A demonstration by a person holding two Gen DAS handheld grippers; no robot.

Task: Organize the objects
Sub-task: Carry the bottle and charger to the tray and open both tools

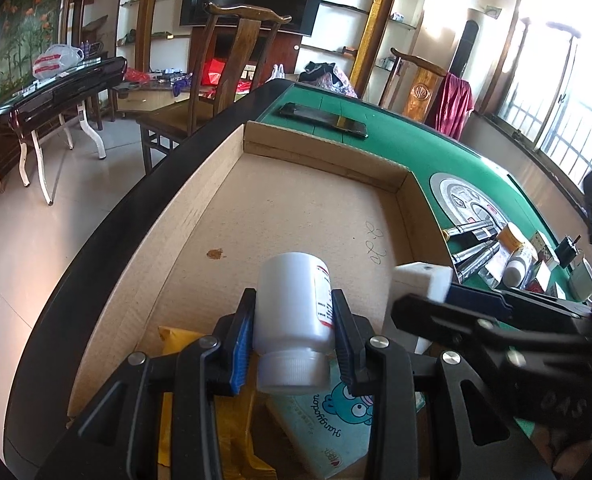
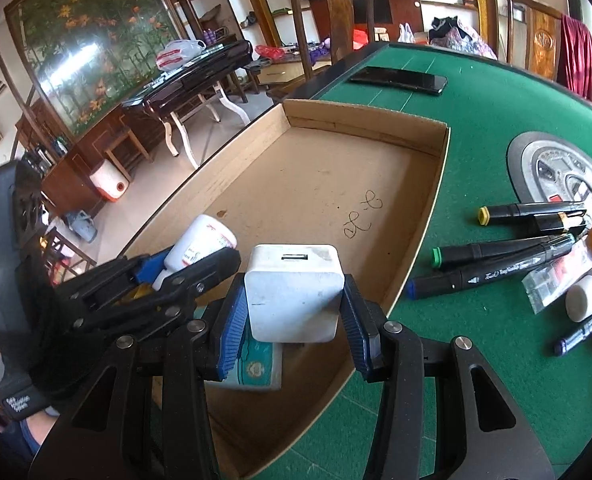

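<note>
A shallow cardboard tray (image 1: 216,184) (image 2: 427,208) lies on the green table. My left gripper (image 1: 294,334) is shut on a white pill bottle (image 1: 292,304), cap toward the camera, over the tray's near end. In the right wrist view the same bottle (image 2: 204,246) shows at the left in that gripper. My right gripper (image 2: 294,312) is shut on a white USB charger block (image 2: 294,292), seen also from the left wrist as the charger (image 1: 421,282) above the tray's right wall. Under the grippers a tissue pack (image 1: 327,420) (image 2: 256,364) and a yellow packet (image 1: 184,344) lie in the tray.
Right of the tray lie several marker pens (image 2: 507,256), small bottles (image 2: 587,292) and boxes (image 1: 535,256). A black phone (image 1: 323,118) (image 2: 399,78) rests beyond the tray. A round dial (image 2: 559,172) sits in the table's centre. Wooden chairs (image 1: 232,80) stand past the table's edge.
</note>
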